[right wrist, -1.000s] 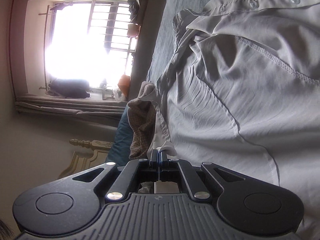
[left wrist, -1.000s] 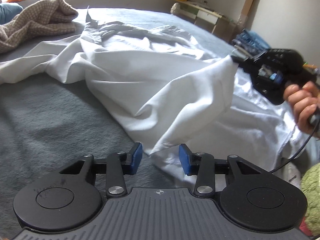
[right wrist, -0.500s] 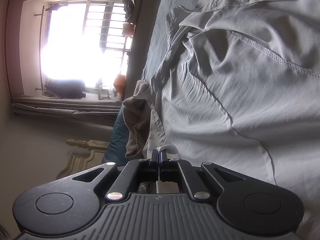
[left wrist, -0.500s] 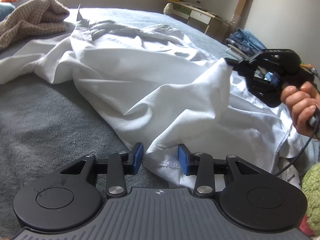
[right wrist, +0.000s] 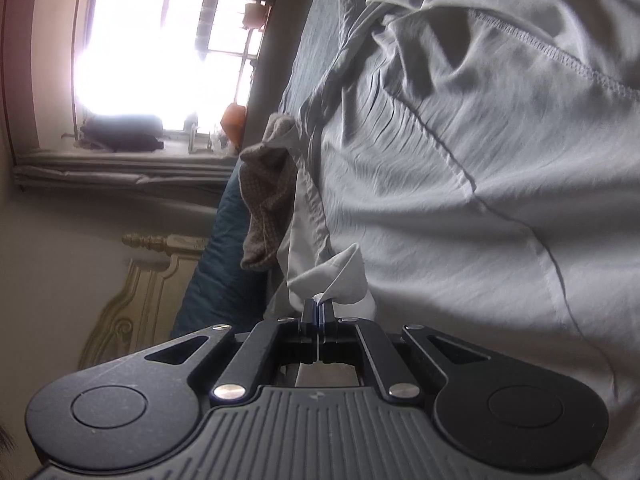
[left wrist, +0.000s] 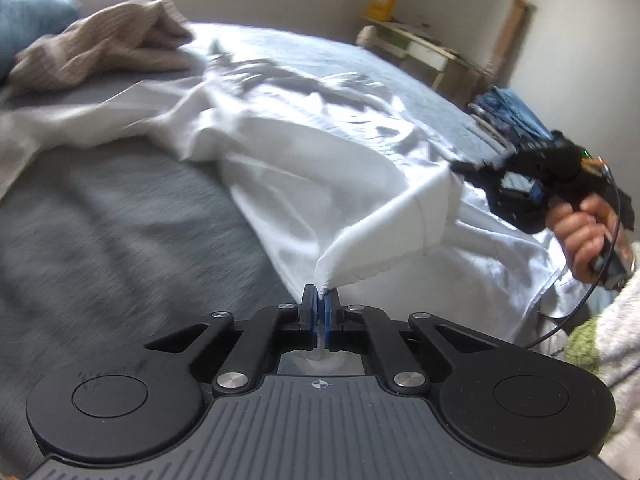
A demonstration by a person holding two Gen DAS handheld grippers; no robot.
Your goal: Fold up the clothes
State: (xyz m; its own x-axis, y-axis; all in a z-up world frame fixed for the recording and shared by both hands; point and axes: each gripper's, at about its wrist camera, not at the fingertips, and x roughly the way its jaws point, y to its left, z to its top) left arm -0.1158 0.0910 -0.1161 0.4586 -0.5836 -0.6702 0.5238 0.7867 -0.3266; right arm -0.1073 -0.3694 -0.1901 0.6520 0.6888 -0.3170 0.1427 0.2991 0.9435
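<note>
Right now I have both pairs of fingers pinched flat on the white shirt (left wrist: 320, 168): my left gripper (left wrist: 319, 300) grips a corner of the hem at lower centre of its frame, and my right gripper (right wrist: 318, 314) clamps a bunched corner, seen at right in the left view with the edge drawn taut between them. Otherwise the shirt sprawls rumpled across the grey bed (left wrist: 112, 216), no neat fold showing, so I judge most of the folding remains, and the brown knit (left wrist: 108, 48) at upper left lies in a heap.
</note>
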